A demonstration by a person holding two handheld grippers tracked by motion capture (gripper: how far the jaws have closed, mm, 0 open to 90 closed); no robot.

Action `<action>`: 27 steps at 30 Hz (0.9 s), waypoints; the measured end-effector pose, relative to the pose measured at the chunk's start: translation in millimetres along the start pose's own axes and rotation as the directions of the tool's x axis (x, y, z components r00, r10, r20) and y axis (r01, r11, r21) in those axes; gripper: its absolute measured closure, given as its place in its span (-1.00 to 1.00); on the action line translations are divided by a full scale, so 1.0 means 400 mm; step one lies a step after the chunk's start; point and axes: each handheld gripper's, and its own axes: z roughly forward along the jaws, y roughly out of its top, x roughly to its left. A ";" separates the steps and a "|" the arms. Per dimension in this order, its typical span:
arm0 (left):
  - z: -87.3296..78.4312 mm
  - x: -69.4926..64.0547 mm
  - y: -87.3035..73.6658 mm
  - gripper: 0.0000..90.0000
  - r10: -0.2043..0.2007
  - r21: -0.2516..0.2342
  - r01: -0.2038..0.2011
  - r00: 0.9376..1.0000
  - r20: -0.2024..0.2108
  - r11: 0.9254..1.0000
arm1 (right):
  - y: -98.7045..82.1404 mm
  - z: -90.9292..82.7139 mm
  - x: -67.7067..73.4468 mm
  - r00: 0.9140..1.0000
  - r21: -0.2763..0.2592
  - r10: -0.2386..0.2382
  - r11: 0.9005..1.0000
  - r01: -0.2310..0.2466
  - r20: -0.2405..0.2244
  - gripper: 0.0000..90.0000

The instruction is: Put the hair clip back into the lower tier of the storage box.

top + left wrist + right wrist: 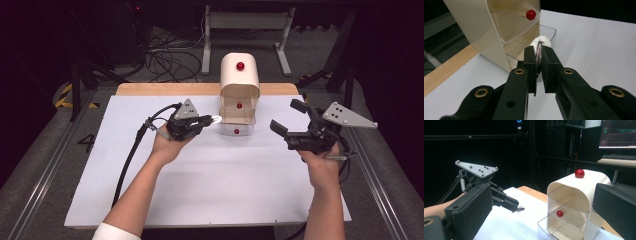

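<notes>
A cream drawer cabinet point(240, 82) point(474, 27) point(584, 185) with red knobs stands at the back middle of the white board. Its clear bottom drawer point(236, 131) point(549, 227) is pulled out toward me. My left gripper point(209, 120) point(539, 53) is shut on a small white round thing point(216, 119) point(541, 42), held edge-on just left of the open drawer. What the round thing is I cannot make out. Right of the cabinet my right gripper point(286, 116) point(540, 195) stands open with nothing between its jaws, aimed at the cabinet.
The white board point(200, 190) lies on a wooden tabletop point(165, 89) whose edge shows behind it. Cables point(170, 55) and a white table frame point(245, 20) are on the floor beyond. A monitor point(617, 132) glows at the far right.
</notes>
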 end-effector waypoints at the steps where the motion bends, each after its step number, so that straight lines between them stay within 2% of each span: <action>1: 0.003 0.001 0.000 0.85 -0.003 -0.004 0.003 1.000 0.000 1.000 | 0.000 0.000 -0.001 1.000 -0.001 0.001 1.000 -0.001 -0.001 -0.93; 17: 0.046 0.006 0.001 0.85 -0.043 -0.044 0.042 0.999 -0.007 0.998 | -0.002 -0.003 -0.006 1.000 -0.007 0.010 1.000 -0.010 0.002 -0.93; 25: 0.069 0.019 -0.008 0.85 -0.090 -0.071 0.090 0.996 0.004 0.993 | -0.004 -0.005 -0.010 1.000 -0.012 0.014 1.000 -0.014 0.005 -0.93; 26: 0.073 0.019 -0.010 0.85 -0.109 -0.076 0.109 0.994 0.012 0.991 | -0.005 -0.005 -0.011 1.000 -0.011 0.015 1.000 -0.015 0.006 -0.93; 27: 0.076 0.021 -0.010 0.85 -0.105 -0.080 0.106 0.994 0.009 0.991 | -0.005 -0.005 -0.011 1.000 -0.011 0.015 1.000 -0.015 0.006 -0.93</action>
